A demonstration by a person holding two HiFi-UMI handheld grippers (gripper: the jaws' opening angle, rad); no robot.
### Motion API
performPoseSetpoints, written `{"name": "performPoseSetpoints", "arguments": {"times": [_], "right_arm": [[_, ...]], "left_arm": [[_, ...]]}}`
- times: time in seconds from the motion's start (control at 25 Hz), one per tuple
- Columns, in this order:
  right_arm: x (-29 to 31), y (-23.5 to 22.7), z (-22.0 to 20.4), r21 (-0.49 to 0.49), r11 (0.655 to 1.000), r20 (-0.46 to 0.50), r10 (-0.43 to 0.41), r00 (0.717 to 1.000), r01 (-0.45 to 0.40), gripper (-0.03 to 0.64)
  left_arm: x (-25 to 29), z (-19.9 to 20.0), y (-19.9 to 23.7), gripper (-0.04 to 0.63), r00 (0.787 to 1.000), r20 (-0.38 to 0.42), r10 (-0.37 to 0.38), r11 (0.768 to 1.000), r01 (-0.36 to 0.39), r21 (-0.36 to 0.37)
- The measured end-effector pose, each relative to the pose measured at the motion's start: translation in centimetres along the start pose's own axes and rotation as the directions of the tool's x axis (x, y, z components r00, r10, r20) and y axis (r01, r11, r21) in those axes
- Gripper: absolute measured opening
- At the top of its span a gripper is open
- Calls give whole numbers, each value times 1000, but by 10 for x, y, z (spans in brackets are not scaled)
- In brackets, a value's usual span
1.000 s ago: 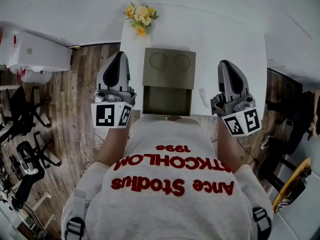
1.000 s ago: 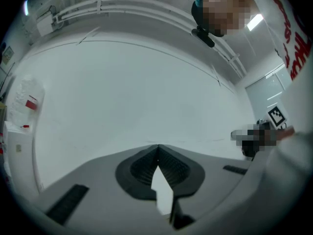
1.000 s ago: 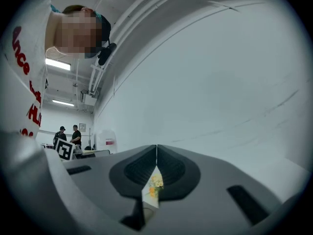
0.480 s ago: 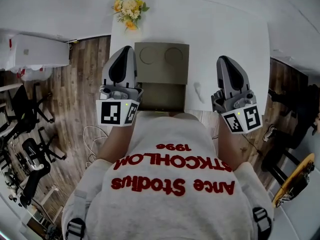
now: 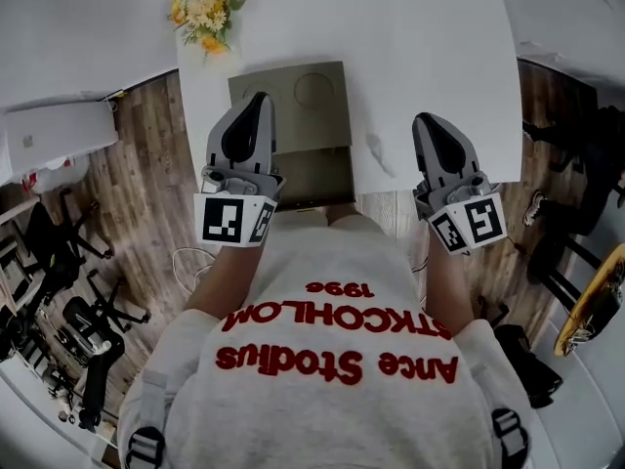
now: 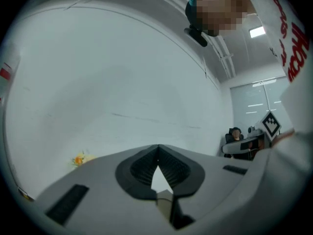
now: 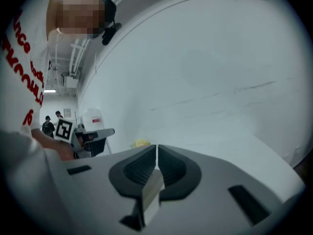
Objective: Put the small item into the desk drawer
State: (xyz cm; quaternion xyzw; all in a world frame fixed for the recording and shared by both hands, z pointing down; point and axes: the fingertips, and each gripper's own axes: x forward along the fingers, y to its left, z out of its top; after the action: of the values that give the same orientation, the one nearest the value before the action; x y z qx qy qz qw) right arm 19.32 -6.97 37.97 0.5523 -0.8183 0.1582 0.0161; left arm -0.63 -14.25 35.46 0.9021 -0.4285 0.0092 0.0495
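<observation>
An olive drawer unit (image 5: 293, 91) with two round marks on its top stands on the white desk (image 5: 430, 57). Its drawer (image 5: 312, 176) is pulled out toward me and looks empty. A small pale item (image 5: 375, 151) lies on the desk just right of the drawer. My left gripper (image 5: 256, 103) hangs over the unit's left edge, shut and empty; the left gripper view shows its jaws (image 6: 157, 151) meeting against a bare wall. My right gripper (image 5: 428, 122) hovers right of the small item, shut with nothing in it (image 7: 156, 149).
A bunch of yellow flowers (image 5: 201, 13) stands at the desk's far left corner. Wooden floor, a white cabinet (image 5: 54, 130) and office chairs (image 5: 59, 242) lie to the left. A yellow board (image 5: 594, 301) leans at the right.
Both grippers have come lower and nearer the desk's front. The left one has shifted right onto the drawer unit's edge. The desk sits further left in the view.
</observation>
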Motion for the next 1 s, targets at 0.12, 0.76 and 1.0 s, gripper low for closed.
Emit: {"name": "performPoseSetpoints", "arguments": {"times": [0.12, 0.76, 1.0], "right_arm": [[-7, -6, -45, 14, 1000, -126, -13, 992, 15, 27], [-22, -6, -220, -10, 1000, -574, 2, 819, -9, 181], [-22, -4, -230, 5, 1000, -594, 10, 804, -8, 146]], "left_arm": [[1, -17, -10, 8, 999, -42, -29, 1000, 29, -12], [-4, -64, -32, 8, 985, -157, -75, 997, 71, -33], [-5, -66, -30, 8, 984, -165, -66, 998, 63, -27]]}}
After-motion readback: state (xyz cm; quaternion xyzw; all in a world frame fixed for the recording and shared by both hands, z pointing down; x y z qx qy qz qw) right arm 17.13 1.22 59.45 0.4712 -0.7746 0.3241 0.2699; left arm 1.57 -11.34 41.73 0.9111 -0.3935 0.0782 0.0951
